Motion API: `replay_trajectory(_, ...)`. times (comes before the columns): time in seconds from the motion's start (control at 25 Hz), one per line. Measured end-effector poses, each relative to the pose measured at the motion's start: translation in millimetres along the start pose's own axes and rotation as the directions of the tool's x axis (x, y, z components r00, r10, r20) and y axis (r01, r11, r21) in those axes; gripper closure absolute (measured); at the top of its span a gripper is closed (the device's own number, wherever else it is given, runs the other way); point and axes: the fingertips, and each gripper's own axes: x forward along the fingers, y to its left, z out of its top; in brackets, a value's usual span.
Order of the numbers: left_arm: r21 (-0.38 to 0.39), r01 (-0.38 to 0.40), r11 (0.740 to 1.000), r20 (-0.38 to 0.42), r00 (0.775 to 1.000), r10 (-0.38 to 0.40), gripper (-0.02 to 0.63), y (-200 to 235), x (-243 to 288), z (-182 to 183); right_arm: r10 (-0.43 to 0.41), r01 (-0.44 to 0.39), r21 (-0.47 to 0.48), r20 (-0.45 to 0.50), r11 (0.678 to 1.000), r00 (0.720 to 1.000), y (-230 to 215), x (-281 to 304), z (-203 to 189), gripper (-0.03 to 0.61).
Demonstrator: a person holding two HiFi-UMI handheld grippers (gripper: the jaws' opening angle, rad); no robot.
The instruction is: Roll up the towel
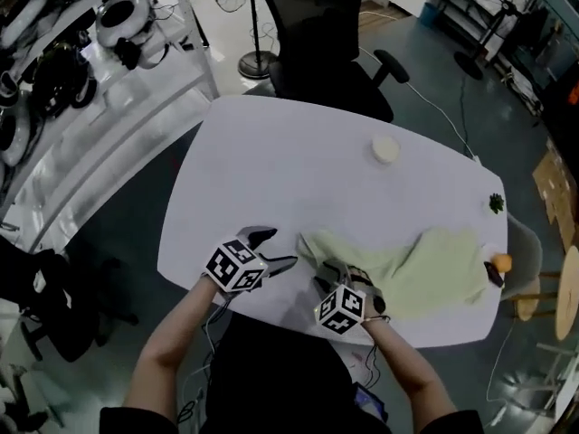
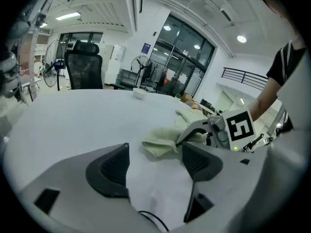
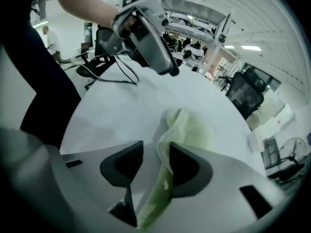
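White surface [image 1: 298, 152] bearing a pale green towel [image 1: 425, 269]; left tongs [image 2: 155, 147] spread, empty, near its corner; right tongs [image 3: 154, 147] parted around its edge

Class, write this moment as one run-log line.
pale green cloth towel: unrolled on white table | left gripper: open, empty | right gripper: open, towel edge between jaws

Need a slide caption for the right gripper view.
Right gripper, jaws apart, straddles an edge of the green towel; left gripper beyond.

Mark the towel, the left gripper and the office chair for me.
towel [image 1: 425, 274], head view, middle of the spread cloth.
left gripper [image 1: 281, 247], head view, midway between its fingertips.
office chair [image 1: 317, 34], head view, backrest.
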Motion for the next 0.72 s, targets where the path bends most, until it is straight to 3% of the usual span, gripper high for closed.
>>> replay_trajectory(0.08, -0.005, -0.019, 1.000, 0.008, 1.000, 0.019, 0.256, 2, -4, -6, -0.030, 0.030, 0.006, -0.024, 1.000, 0.999, -10, 1, -4, 0.480)
replay_trajectory(0.16, 0.006, -0.038, 0.999, -0.001, 0.999, 0.038, 0.256, 3, -6, -13, 0.005, -0.005, 0.021, 0.006, 1.000, 1.000, -14, -13, 4, 0.558)
replay_trajectory(0.28, 0.075, -0.038, 0.997, -0.041, 0.998, 0.041, 0.252, 1, 2, -21, 0.054, -0.055, 0.012, 0.077, 0.998, 0.996, -27, -55, 27, 0.560)
replay_trajectory(0.44, 0.220, 0.015, 0.975, -0.108, 0.994, 0.009, 0.239, -5, 27, -25, -0.024, 0.034, -0.081, 0.129, 0.996, 0.991, -74, -121, 53, 0.561)
replay_trajectory(0.64, 0.379, 0.087, 0.921, -0.165, 0.986, -0.026, 0.233, -17, 63, -15, -0.154, 0.175, -0.122, 0.165, 0.977, 0.974, -135, -193, 66, 0.561)
replay_trajectory(0.72, 0.455, 0.112, 0.883, -0.184, 0.982, -0.030, 0.232, -23, 76, -10, -0.194, 0.219, -0.142, 0.171, 0.965, 0.966, -150, -214, 67, 0.563)
